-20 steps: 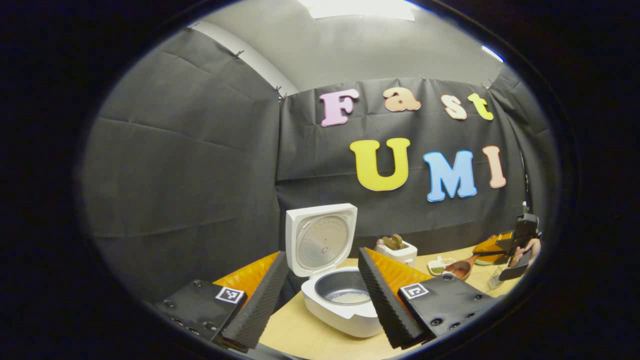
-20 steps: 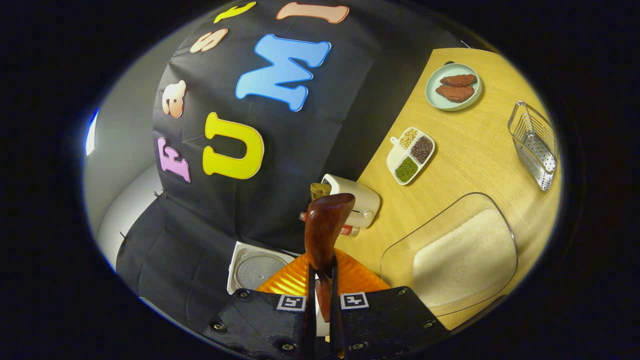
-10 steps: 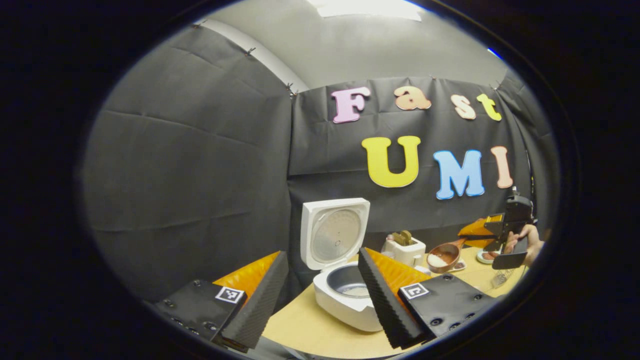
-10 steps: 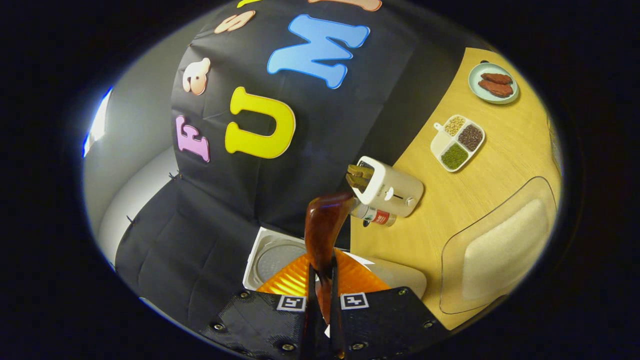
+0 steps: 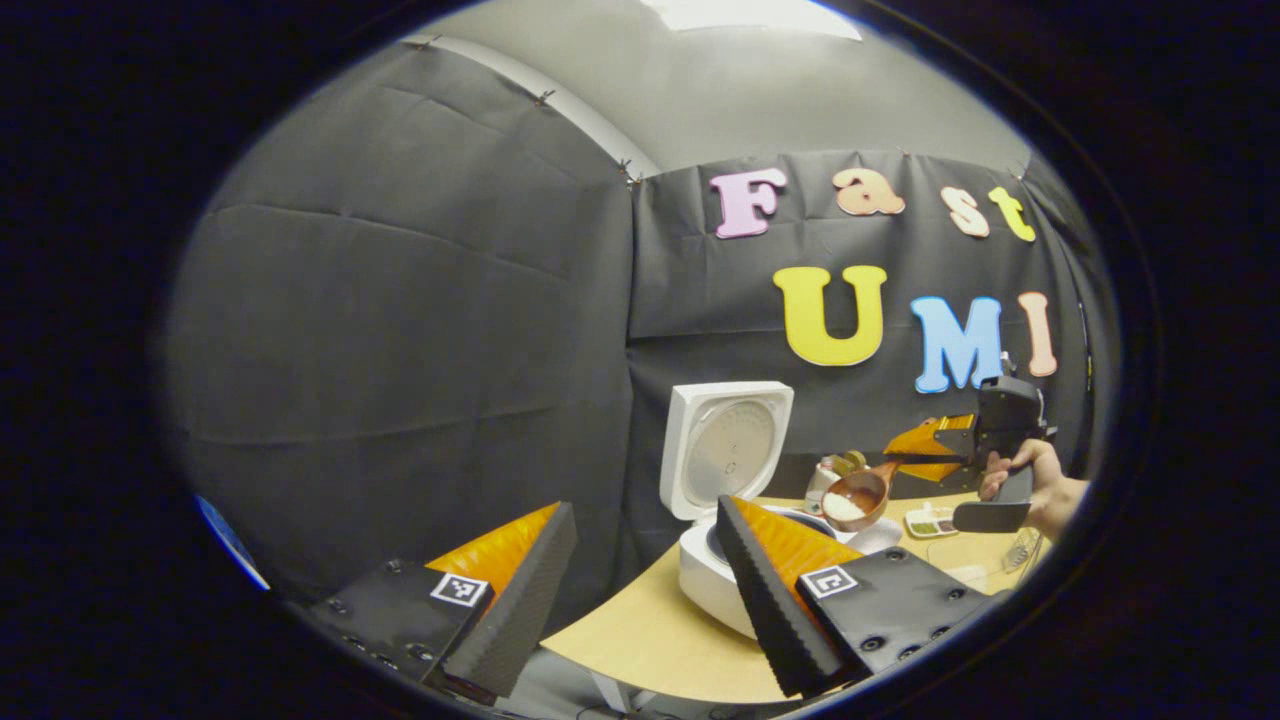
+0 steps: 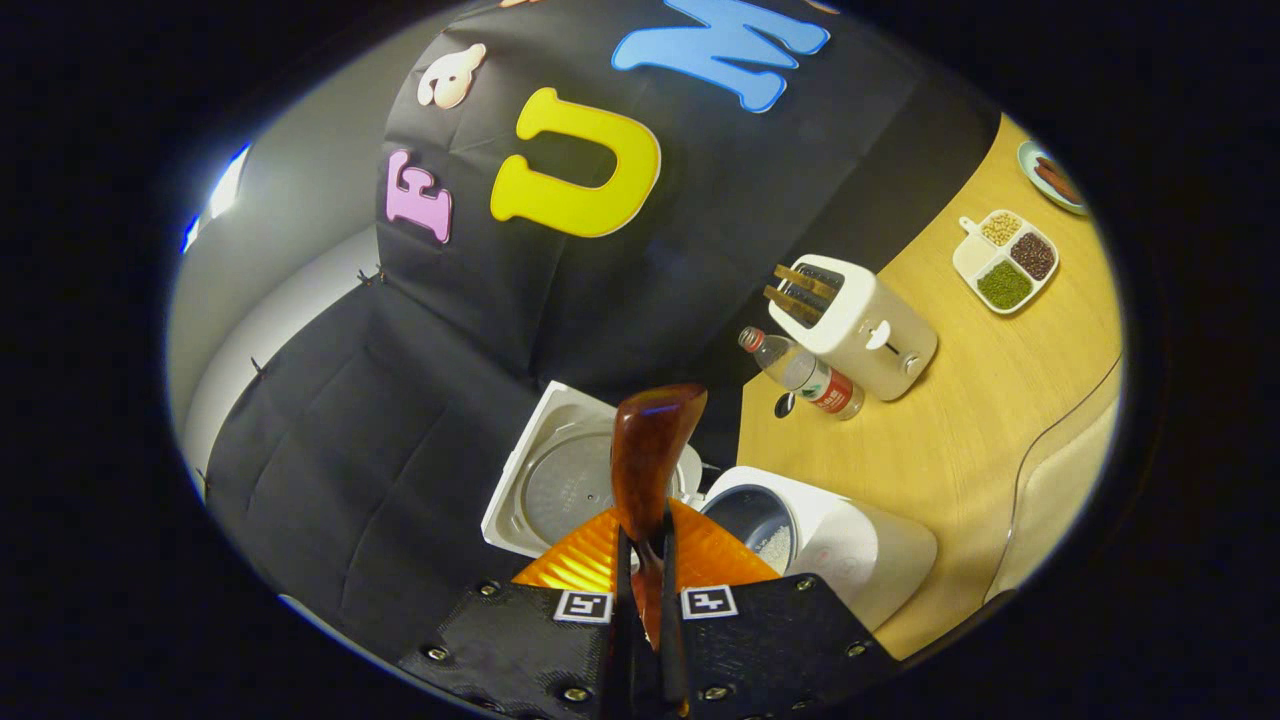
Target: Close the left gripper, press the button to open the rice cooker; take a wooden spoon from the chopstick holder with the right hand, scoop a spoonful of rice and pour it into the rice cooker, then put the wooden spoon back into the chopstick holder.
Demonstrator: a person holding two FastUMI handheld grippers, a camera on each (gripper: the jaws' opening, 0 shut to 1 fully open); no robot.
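Because our right gripper (image 6: 640, 590) clenches the spoon (image 6: 648, 470) by its handle, its rice-filled bowl hangs level by the cooker (image 6: 820, 545), at four o'clock from it. Our left gripper (image 5: 640, 590) waits released, clear of the pot.

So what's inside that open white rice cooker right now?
The rice cooker holds a dark inner pot with a little white rice at the bottom. Most of the pot is hidden behind the right gripper and the wooden spoon it grips.
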